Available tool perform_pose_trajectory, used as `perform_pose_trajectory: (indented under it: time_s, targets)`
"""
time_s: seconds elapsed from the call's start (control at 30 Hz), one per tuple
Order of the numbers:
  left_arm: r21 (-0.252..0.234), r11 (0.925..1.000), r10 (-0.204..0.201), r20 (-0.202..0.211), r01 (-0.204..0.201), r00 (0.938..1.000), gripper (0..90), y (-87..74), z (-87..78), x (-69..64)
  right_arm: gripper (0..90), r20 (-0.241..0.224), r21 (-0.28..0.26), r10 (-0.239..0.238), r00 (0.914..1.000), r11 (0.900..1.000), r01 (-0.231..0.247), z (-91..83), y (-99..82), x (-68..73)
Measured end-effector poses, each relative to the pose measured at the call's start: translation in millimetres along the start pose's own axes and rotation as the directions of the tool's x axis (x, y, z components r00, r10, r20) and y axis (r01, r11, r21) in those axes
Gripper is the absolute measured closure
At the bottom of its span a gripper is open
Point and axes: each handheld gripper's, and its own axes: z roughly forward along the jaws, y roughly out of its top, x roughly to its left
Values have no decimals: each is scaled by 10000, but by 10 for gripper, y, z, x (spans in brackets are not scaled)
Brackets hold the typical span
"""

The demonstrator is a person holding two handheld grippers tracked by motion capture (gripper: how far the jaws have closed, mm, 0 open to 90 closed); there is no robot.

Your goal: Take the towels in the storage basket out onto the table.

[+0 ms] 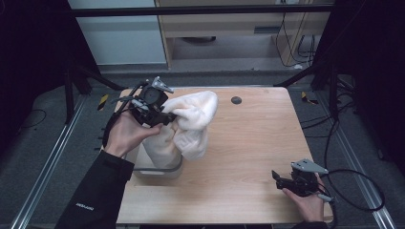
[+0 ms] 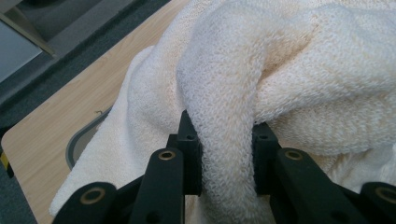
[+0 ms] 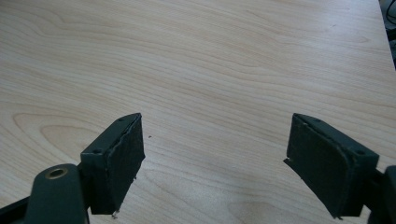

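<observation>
Cream knitted towel (image 1: 191, 121) lifted from grey bin (image 1: 160, 171).
Left gripper (image 2: 223, 154) jaws clamp a towel fold; right gripper (image 3: 215, 158) jaws apart. Advise lifting higher until hem clears rim.

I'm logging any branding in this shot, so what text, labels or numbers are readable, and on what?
Small white print on the person's left sleeve: too small and blurred to read.
Towel, left gripper, right gripper, table: no text seen.
</observation>
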Motion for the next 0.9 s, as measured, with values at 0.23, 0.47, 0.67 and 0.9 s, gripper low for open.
perform_pose_trajectory:
  time_s: [0.23,0.47,0.67,0.9]
  targets:
    - [41,9996,262,176,-263,9995,718,103,49,-116,188,67,-8,-40,10000,10000,40,-1,-2,3]
    - [52,9985,535,373,-537,9979,717,207,168,-273,188,176,-24,-32,9998,10000,33,-6,-4,5]
    - [20,9977,671,582,-673,9960,717,278,272,-395,188,283,-51,-107,9995,9999,108,-11,-6,-3]
    - [9,9960,892,656,-894,9939,717,352,391,-516,187,390,-31,-229,9990,9997,231,-13,-10,-5]
